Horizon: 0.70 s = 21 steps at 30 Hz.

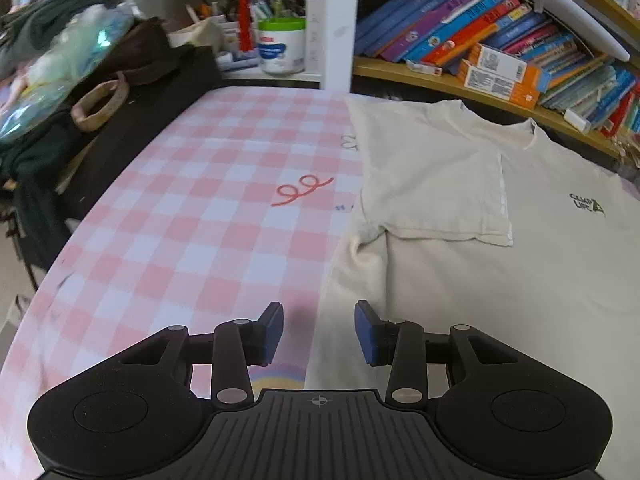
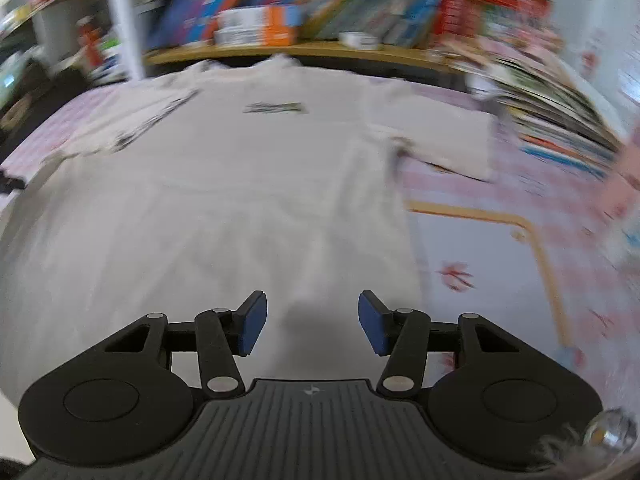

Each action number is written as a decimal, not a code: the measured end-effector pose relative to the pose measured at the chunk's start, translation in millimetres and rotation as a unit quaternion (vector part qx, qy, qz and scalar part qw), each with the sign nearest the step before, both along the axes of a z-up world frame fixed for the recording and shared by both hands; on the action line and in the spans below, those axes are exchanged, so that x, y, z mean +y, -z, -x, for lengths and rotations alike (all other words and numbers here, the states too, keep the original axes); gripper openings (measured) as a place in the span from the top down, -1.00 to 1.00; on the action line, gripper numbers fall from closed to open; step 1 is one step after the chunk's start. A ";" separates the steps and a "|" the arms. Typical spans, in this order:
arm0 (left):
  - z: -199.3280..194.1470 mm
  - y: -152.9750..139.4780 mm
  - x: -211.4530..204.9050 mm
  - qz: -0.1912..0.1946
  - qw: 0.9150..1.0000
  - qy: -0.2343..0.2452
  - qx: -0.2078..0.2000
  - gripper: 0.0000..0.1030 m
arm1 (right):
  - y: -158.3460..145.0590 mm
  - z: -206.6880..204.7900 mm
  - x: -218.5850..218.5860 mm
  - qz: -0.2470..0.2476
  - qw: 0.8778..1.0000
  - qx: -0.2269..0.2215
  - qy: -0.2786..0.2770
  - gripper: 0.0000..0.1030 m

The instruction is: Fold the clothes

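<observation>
Pink-and-white checked cloth (image 1: 192,208) covers the table and serves as a flat, smooth work surface, so the garment can slide and crease cleanly. A bookshelf (image 1: 500,52) runs along the far edge, clear of the working area.

White cotton T-shirt (image 1: 500,280) lies spread flat on the cloth, chest side up, collar toward the bookshelf, small dark logo (image 1: 586,204) showing. The sleeve on the left side (image 1: 444,184) is already turned inward over the chest, which narrows that side ready for a lengthwise fold. The opposite sleeve (image 2: 448,144) lies spread outward on the cloth; the right wrist view is blurred, so finer detail cannot be read.

Left gripper (image 1: 319,332) sits low over the shirt's left side edge, jaws apart and empty, one pad over the cloth and one over the fabric. This straddling position suits pinching that edge. Right gripper (image 2: 312,322) hangs above the lower body of the shirt, jaws likewise parted with nothing between them, probably placed to take the hem region.
</observation>
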State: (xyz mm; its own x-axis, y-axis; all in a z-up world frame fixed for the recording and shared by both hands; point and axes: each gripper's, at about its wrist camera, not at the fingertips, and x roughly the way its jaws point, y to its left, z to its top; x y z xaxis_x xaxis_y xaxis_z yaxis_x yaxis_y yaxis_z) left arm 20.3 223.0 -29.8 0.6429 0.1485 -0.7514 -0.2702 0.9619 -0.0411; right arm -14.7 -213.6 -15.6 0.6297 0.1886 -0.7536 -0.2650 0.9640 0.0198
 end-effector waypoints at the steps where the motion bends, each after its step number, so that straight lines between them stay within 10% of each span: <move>1: -4.0 1.0 0.5 -0.001 1.000 0.005 -0.001 0.26 | -1.0 1.0 -5.7 0.000 1.000 0.000 0.015 0.04; 12: -27.7 8.8 2.6 0.016 0.999 0.030 0.001 0.35 | 5.1 11.9 -48.8 0.011 0.993 0.021 0.115 0.30; 15: -31.6 8.0 7.9 0.020 0.999 0.026 0.006 0.93 | 8.5 13.7 -55.3 -0.002 0.991 0.036 0.127 0.56; 21: -35.1 7.5 22.1 0.021 0.999 0.028 0.012 0.98 | 12.5 16.7 -49.9 -0.019 0.990 0.057 0.127 0.91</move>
